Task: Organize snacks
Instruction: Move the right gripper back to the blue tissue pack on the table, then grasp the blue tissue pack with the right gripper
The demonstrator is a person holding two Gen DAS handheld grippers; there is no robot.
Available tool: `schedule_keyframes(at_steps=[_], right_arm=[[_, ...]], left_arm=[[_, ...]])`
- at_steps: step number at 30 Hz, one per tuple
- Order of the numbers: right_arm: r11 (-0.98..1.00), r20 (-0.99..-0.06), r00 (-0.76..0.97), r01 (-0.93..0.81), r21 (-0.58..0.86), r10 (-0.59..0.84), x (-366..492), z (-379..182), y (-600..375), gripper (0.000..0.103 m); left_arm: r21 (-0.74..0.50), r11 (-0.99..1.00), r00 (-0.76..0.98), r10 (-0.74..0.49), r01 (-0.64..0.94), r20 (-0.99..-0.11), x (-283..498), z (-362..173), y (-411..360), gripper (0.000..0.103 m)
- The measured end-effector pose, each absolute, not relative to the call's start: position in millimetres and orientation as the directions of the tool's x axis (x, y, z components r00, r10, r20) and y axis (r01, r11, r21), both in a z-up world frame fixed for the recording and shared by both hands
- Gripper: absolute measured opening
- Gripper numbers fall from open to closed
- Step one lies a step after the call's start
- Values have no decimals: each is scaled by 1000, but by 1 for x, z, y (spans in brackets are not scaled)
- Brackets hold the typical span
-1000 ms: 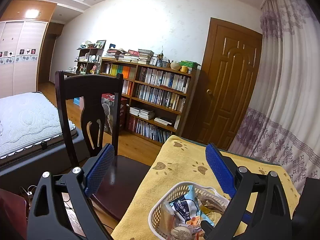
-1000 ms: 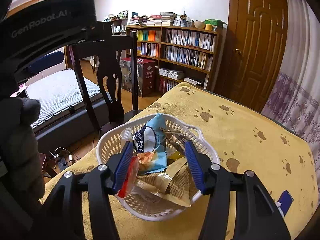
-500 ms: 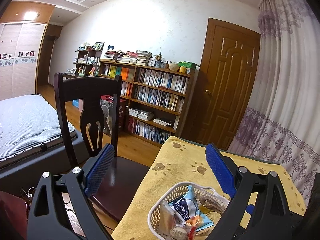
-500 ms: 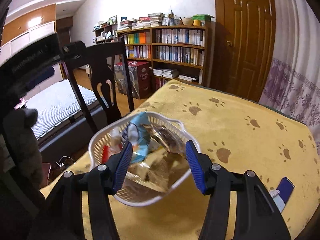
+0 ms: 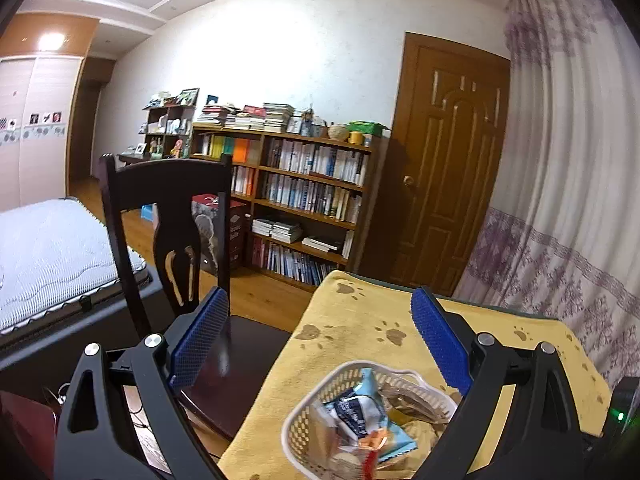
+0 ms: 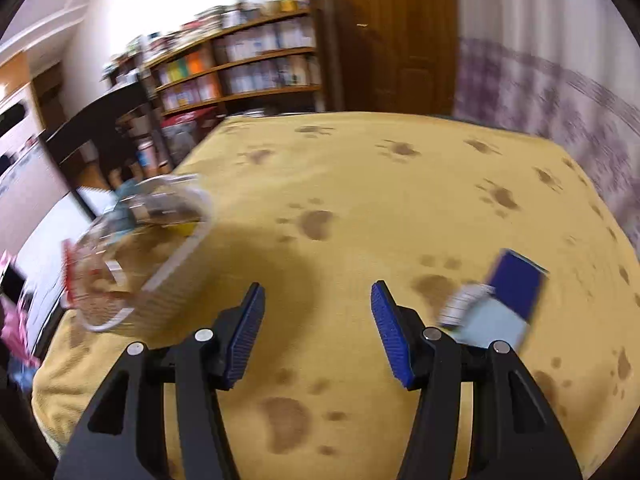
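A white plastic basket (image 5: 304, 412) holding several snack packets sits near the front left corner of the table under a yellow paw-print cloth (image 5: 360, 344). My left gripper (image 5: 320, 312) hangs open above and behind the basket, empty. In the right wrist view the basket (image 6: 168, 272) appears blurred at the left. My right gripper (image 6: 318, 300) is open over bare cloth, holding nothing. A dark blue and pale blue snack packet (image 6: 500, 300) lies flat on the cloth (image 6: 360, 200) just right of the right finger.
A dark wooden chair (image 5: 168, 220) stands at the table's left side. Behind are a bookshelf (image 5: 304, 200), a brown door (image 5: 448, 168), a curtain (image 5: 568, 200) on the right and a bed (image 5: 48, 252) at left. The right wrist view is motion-blurred.
My right gripper has swung right, away from the basket, and now faces bare cloth beside the blue packet. The left gripper has drifted slightly; the basket sits lower in its view.
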State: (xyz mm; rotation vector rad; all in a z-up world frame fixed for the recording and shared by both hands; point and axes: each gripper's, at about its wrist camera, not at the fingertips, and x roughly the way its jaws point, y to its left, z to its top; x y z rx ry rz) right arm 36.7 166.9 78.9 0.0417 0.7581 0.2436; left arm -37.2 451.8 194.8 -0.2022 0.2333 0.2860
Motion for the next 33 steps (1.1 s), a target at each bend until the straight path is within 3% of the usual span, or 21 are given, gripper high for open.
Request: schedule_keyframes(at_steps=[10, 15, 22, 25, 28, 33], right_arm=[[974, -734, 678, 134, 181, 43, 63, 64, 53, 56], [945, -780, 623, 217, 245, 60, 76, 47, 22, 56], [956, -824, 561, 189, 226, 84, 99, 25, 30, 56], [961, -825, 558, 169, 220, 91, 108, 23, 39, 61], [973, -838, 541, 143, 180, 75, 116, 20, 51, 66], [989, -835, 551, 114, 96, 18, 121, 18, 63, 66]], left_arm=[[-86, 968, 944, 208, -237, -255, -27, 196, 408, 94], [-68, 973, 945, 197, -221, -261, -22, 195, 396, 94], [-45, 979, 948, 181, -200, -263, -22, 194, 385, 94], [-42, 980, 948, 178, -195, -264, -22, 193, 383, 94], [-41, 980, 948, 175, -193, -268, -22, 194, 383, 94], [-37, 982, 949, 169, -185, -266, -22, 195, 380, 94]])
